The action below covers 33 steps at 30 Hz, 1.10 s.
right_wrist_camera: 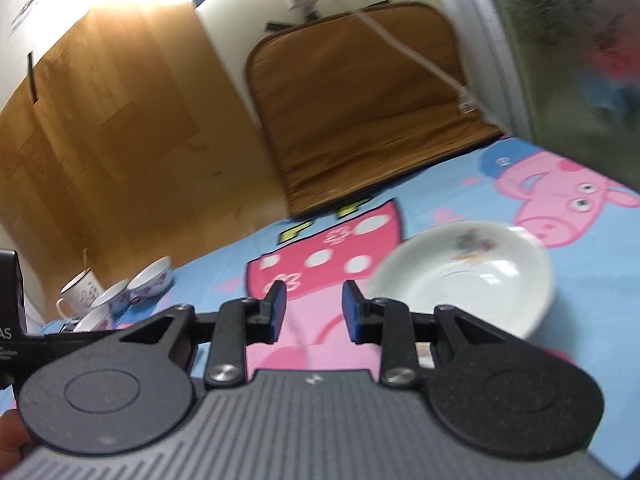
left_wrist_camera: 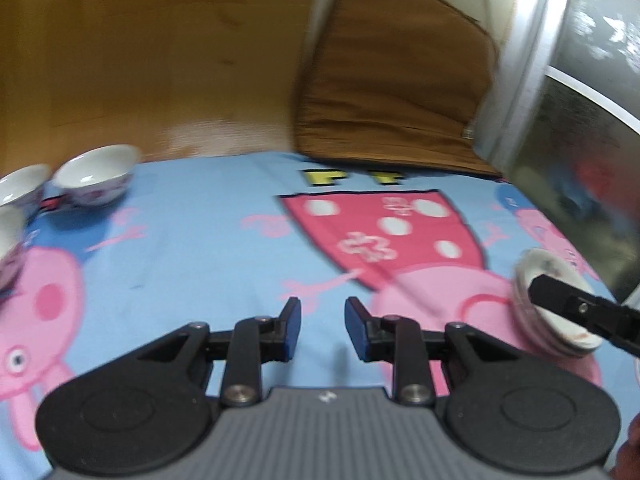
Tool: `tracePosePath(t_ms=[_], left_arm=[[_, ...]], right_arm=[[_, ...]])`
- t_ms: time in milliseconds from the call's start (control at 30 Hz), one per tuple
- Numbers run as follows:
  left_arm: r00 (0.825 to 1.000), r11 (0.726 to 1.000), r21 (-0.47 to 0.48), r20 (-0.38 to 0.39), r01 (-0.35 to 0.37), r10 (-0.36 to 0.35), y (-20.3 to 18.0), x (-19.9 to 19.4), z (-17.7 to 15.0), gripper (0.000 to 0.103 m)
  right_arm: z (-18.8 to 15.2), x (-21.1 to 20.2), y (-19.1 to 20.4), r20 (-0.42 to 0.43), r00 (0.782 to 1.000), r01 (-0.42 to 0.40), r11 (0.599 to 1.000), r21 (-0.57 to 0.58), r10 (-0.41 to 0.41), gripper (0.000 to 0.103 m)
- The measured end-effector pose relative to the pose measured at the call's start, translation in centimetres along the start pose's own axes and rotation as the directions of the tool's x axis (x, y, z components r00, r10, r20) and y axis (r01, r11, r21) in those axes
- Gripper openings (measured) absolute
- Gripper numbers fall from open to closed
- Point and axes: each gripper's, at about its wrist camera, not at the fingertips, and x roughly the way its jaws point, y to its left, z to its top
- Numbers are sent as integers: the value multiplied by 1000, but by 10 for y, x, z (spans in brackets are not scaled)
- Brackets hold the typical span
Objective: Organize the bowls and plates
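The left gripper [left_wrist_camera: 323, 322] hangs over the cartoon-print tablecloth [left_wrist_camera: 192, 248] with its blue-padded jaws a little apart and nothing between them. The right gripper [right_wrist_camera: 312, 310] is likewise parted with an empty gap — only cloth shows through it.

Just right of the right gripper's fingers sits a white bowl [right_wrist_camera: 464, 276] with a small floral mark inside; its near rim is hidden behind the gripper's linkage. In the left wrist view the same dish seems to be the white shape [left_wrist_camera: 552, 304] at the right edge, but blur and the black finger crossing it make it hard to tell whether it is one piece or a stack.

Far to the left stands a cluster of small patterned bowls [left_wrist_camera: 96, 180], one cut off by the frame edge. The right wrist view shows a white mug [right_wrist_camera: 82, 290] beside them, its print too smeared to read.

A brown cushion [right_wrist_camera: 360, 108] leans against the wall at the table's far edge, a white cable [right_wrist_camera: 416, 60] trailing across it. The frosted pane [left_wrist_camera: 580, 100] on the right shows only vague colours behind it.
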Motion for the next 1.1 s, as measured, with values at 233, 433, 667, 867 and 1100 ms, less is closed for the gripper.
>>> tracePosePath(t_ms=[233,433,667,867,1100], left_arm=[[997,997,-27,18,-77,78,44,-14,-11,29],[990,990,-52,35,-134,136,75,-25,-17,29],[976,977,-61,65,-202,206,96,-31,-23,34],[968,971,-54,84,-232,236,100,-28,-26,40],[969,973,-59,94,-225,230,103,-27,-26,46]], right_arm=[[-7,20,31,-59,997,-47,999,-22,45,34],[-15,36,52,-102,993,-68,997,-37,64,34],[-23,51,69,-131,989,-70,995,-65,61,35],[-26,63,73,-135,990,-41,995,-92,28,37],[-28,78,73,-142,990,-12,995,-102,-3,39]])
